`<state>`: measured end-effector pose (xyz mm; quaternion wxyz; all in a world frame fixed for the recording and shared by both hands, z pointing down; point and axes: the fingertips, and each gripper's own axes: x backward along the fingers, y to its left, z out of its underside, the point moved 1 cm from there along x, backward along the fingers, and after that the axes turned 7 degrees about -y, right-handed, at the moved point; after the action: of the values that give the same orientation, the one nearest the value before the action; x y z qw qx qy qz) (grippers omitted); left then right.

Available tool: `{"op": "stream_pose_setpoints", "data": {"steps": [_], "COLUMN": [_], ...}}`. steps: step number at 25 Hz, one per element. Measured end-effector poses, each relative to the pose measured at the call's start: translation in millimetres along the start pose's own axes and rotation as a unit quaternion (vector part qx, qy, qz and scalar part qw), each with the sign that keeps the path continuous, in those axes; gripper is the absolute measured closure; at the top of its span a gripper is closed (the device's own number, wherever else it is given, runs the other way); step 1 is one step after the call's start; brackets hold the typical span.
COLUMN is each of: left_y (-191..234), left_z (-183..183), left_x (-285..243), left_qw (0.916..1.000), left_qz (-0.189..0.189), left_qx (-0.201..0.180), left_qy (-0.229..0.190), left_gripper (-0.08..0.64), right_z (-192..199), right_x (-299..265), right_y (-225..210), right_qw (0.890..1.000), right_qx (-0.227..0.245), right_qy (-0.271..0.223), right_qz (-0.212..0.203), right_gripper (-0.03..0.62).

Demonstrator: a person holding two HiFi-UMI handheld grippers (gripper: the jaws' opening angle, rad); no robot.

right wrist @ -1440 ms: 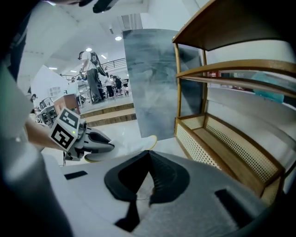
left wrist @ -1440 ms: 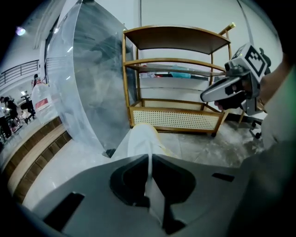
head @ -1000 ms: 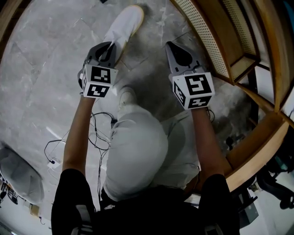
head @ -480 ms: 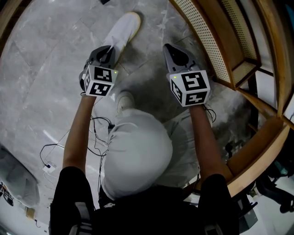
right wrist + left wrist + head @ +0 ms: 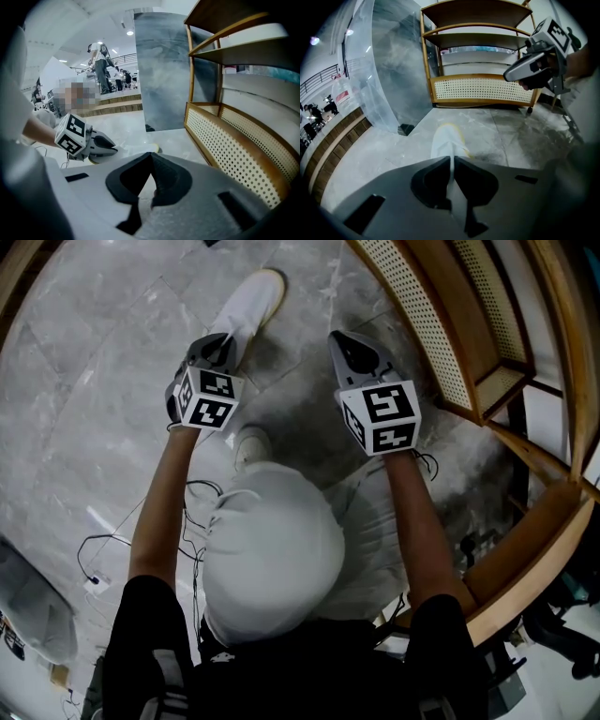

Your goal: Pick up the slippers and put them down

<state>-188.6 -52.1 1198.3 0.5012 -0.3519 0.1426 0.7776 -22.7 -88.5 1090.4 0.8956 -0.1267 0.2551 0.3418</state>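
Observation:
A white slipper [image 5: 251,302] with a pale yellow sole edge stretches away from me over the grey marble floor [image 5: 94,362]. My left gripper [image 5: 225,341] is shut on its near end; in the left gripper view a thin fold of the white slipper [image 5: 446,140] runs between the closed jaws of the left gripper [image 5: 451,159]. Whether the slipper rests on the floor I cannot tell. My right gripper [image 5: 336,337] hovers to its right, shut and empty. In its own view the right gripper [image 5: 151,155] shows its jaws meeting at the tip. No second slipper shows.
A wooden shelf unit [image 5: 441,343] with a cane front panel curves along the right. Black cables [image 5: 197,512] lie on the floor by the person's white shoe [image 5: 248,442]. A translucent panel [image 5: 375,70] stands at the left, and people stand far off [image 5: 101,61].
Both grippers have sunk toward the floor, the left one still carrying the slipper. The jaws of both look the same as before.

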Motion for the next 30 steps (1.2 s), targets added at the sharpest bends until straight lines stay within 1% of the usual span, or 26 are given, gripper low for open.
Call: {"op": "stream_pose_setpoints", "data": {"steps": [4, 8, 18, 23, 25, 27, 30], "left_y": [-5, -4, -4, -1, -2, -2, -1], "left_z": [8, 17, 23, 20, 18, 19, 17], "left_x": [-3, -7, -7, -1, 2, 4, 7], "left_qw": [0.9999, 0.9998, 0.9997, 0.9995, 0.9993, 0.9993, 0.9993], "left_qz": [0.006, 0.001, -0.001, -0.011, -0.009, -0.004, -0.003], "left_qx": [0.008, 0.015, 0.022, 0.027, 0.033, 0.037, 0.038], "left_qy": [0.003, 0.010, 0.012, -0.006, -0.011, -0.007, -0.002], "left_gripper": [0.548, 0.548, 0.546, 0.546, 0.528, 0.486, 0.485], "right_z": [5, 10, 12, 12, 10, 7, 2], "right_x": [-2, -3, -2, -2, -2, -3, -2], "right_y": [4, 4, 4, 4, 5, 6, 7], "right_qw": [1.000, 1.000, 1.000, 1.000, 1.000, 1.000, 1.000], "right_qx": [0.004, 0.008, 0.012, 0.014, 0.013, 0.010, 0.006], "right_qy": [0.005, 0.012, 0.013, 0.009, 0.007, 0.004, 0.001], "right_qz": [-0.005, -0.006, -0.007, -0.006, -0.006, -0.007, -0.007], "right_gripper": [0.594, 0.594, 0.594, 0.594, 0.594, 0.594, 0.594]}}
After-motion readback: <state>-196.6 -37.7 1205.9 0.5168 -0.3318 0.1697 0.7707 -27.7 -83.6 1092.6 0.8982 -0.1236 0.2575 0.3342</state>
